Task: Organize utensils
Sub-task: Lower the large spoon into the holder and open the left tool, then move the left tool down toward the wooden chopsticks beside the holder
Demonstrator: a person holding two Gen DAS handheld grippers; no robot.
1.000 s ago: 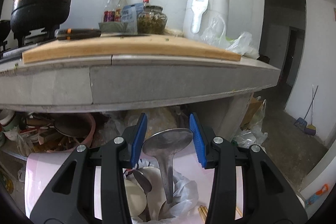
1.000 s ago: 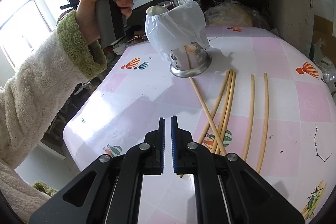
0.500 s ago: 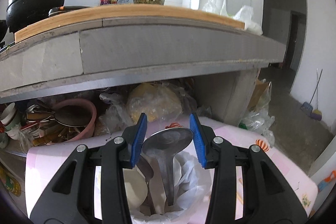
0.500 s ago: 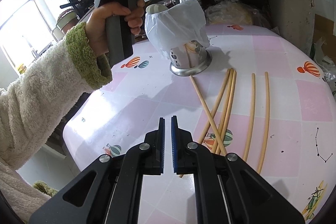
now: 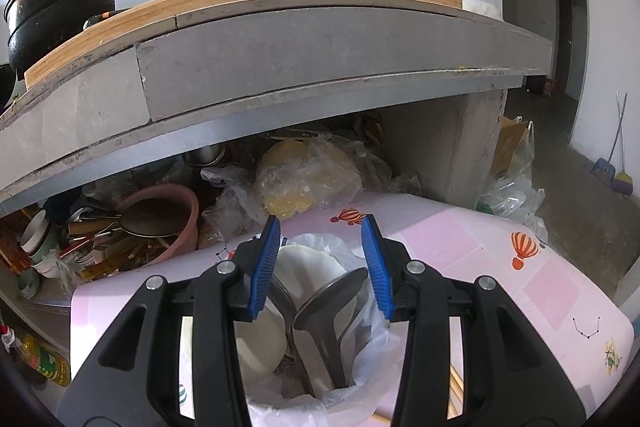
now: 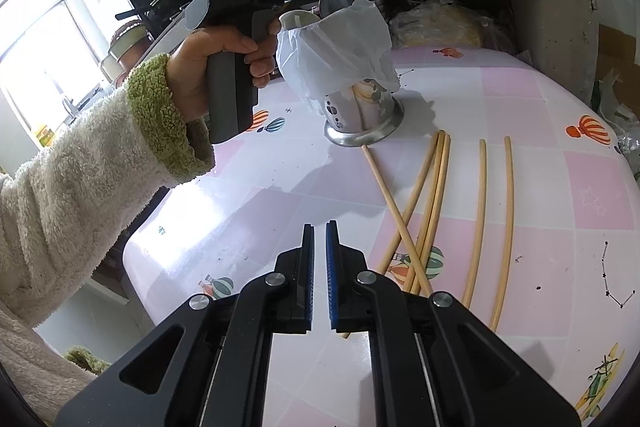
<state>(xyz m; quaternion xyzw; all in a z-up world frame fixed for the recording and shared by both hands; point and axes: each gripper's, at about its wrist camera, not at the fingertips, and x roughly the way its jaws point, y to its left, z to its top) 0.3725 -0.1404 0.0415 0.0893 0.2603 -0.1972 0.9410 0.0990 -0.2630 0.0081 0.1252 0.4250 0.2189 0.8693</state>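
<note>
Partway done, by the look of it. Metal ladle (image 5: 332,297) sits bowl-up in bag-lined steel utensil holder (image 6: 362,117), beside a second metal spoon (image 5: 282,301) and white ceramic pieces (image 5: 308,263). Left gripper (image 5: 320,263) spread wide over holder mouth, clamping nothing. Right gripper (image 6: 319,273) nearly closed, empty, hovering above pink tablecloth (image 6: 528,219). Left to do: six bamboo chopsticks (image 6: 434,195) lying loose on cloth near holder base. Count: one holder, one ladle, one spoon, six chopsticks.
</note>
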